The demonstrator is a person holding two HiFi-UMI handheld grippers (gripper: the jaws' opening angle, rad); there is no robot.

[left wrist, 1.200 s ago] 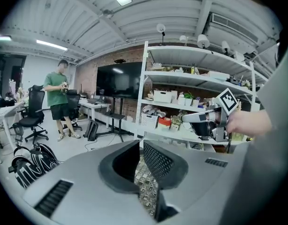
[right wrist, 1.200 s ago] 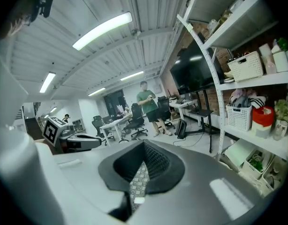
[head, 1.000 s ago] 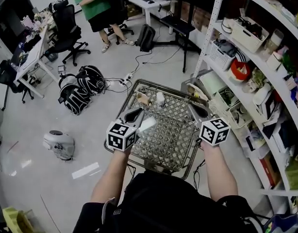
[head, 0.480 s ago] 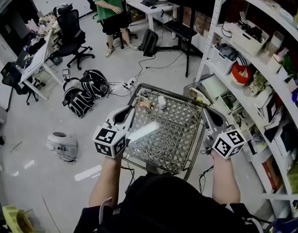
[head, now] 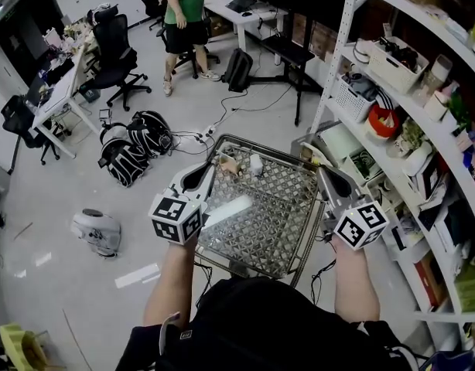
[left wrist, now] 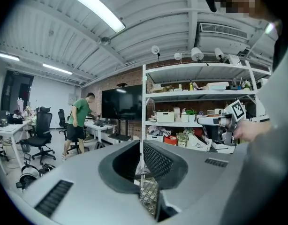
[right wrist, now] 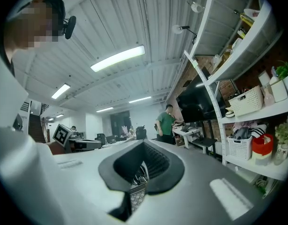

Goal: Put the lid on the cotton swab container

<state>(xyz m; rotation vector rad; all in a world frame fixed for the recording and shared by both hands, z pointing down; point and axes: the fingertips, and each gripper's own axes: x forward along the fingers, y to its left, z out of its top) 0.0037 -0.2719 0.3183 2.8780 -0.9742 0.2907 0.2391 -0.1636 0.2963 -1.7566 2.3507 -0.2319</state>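
I am holding my left gripper point(head: 207, 169) and my right gripper point(head: 322, 171) above the wire cart point(head: 265, 216). Both are squeezing shut, with nothing inside them.

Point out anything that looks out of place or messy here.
Mostly the floor: two black bags lie dumped beside the desk, loose cables trail across it, and a white device sits alone in the open. On the wire cart, nothing looks spilled or tipped.

Open office — desks point(head: 56, 91), swivel chairs point(head: 117, 51) — beside stocked storage shelving point(head: 336, 49)
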